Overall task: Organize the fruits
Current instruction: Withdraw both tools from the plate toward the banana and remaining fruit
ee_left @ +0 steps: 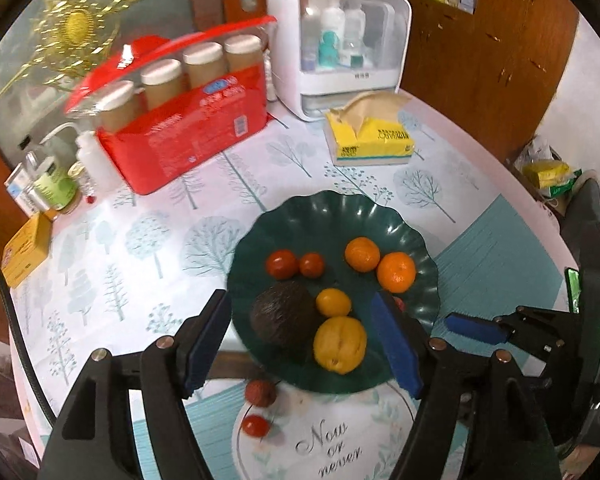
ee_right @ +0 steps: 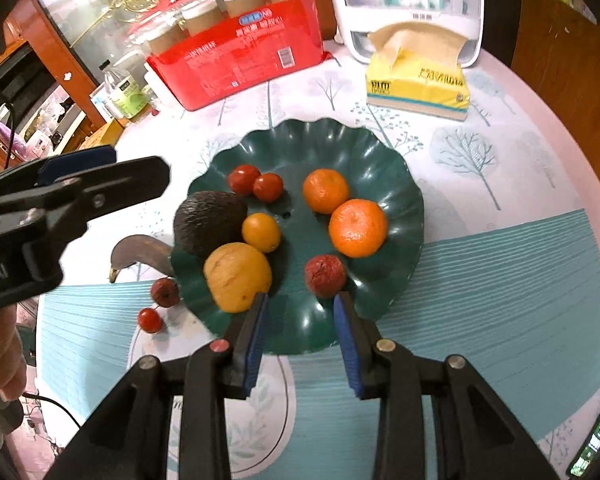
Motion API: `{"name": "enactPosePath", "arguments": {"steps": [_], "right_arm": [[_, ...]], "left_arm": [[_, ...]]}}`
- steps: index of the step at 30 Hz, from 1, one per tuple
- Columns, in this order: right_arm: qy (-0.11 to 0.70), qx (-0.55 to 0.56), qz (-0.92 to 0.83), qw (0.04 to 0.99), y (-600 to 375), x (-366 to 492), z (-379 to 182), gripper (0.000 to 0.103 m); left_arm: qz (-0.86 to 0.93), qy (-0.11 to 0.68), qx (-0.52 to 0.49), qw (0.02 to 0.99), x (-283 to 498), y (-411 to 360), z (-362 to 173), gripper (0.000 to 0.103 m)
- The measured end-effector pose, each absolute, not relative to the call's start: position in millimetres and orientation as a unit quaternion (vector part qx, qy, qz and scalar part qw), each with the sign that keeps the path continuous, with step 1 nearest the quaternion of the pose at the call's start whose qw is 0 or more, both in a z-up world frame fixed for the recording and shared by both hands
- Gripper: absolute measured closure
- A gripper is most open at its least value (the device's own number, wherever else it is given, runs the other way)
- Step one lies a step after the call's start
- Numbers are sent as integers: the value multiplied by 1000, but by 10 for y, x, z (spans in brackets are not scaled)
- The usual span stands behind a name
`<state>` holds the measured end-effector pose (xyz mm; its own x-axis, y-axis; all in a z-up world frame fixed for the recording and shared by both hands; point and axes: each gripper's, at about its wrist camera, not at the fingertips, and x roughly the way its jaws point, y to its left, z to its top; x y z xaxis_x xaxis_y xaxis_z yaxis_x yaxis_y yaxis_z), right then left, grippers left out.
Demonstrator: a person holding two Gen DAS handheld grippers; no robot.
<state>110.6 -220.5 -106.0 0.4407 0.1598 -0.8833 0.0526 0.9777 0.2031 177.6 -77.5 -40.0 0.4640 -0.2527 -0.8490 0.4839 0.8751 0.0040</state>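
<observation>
A dark green scalloped plate point(ee_left: 416, 236) point(ee_right: 404, 184) holds a dark avocado point(ee_left: 282, 316) point(ee_right: 208, 218), a large yellow fruit point(ee_left: 340, 344) point(ee_right: 236, 276), a small yellow fruit point(ee_right: 261, 232), two oranges point(ee_right: 358, 228), two cherry tomatoes point(ee_right: 256, 182) and a red lychee point(ee_right: 325, 275). A lychee point(ee_left: 261, 392) point(ee_right: 165, 292) and a tomato point(ee_left: 255, 425) point(ee_right: 150, 320) lie on the table beside the plate. My left gripper point(ee_left: 300, 340) is open above the plate's near side, its fingers either side of the avocado and yellow fruit. My right gripper point(ee_right: 302, 312) is open and empty, just behind the lychee on the plate.
At the back stand a red pack of jars point(ee_left: 188, 120), a white cosmetics case point(ee_left: 340, 52) and a yellow tissue box point(ee_left: 370, 140). Small bottles and a yellow box point(ee_left: 26, 250) sit at the left table edge. A dark curved object point(ee_right: 138, 254) lies left of the plate.
</observation>
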Motion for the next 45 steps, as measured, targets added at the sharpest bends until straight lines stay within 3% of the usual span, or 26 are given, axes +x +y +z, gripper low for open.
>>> {"name": "enactPosePath", "arguments": {"steps": [12, 19, 32, 45], "right_arm": [[487, 82, 35, 869, -1973, 796, -455, 69], [488, 67, 69, 867, -1646, 769, -416, 68], [519, 43, 150, 841, -930, 962, -1077, 68], [550, 55, 186, 812, -602, 1200, -1723, 68]], "left_arm": [[-181, 423, 109, 881, 1454, -15, 172, 26], [-147, 422, 111, 888, 1415, 426, 183, 26], [-167, 481, 199, 837, 1681, 737, -688, 26], [-241, 529, 248, 775, 2107, 543, -1506, 26]]}}
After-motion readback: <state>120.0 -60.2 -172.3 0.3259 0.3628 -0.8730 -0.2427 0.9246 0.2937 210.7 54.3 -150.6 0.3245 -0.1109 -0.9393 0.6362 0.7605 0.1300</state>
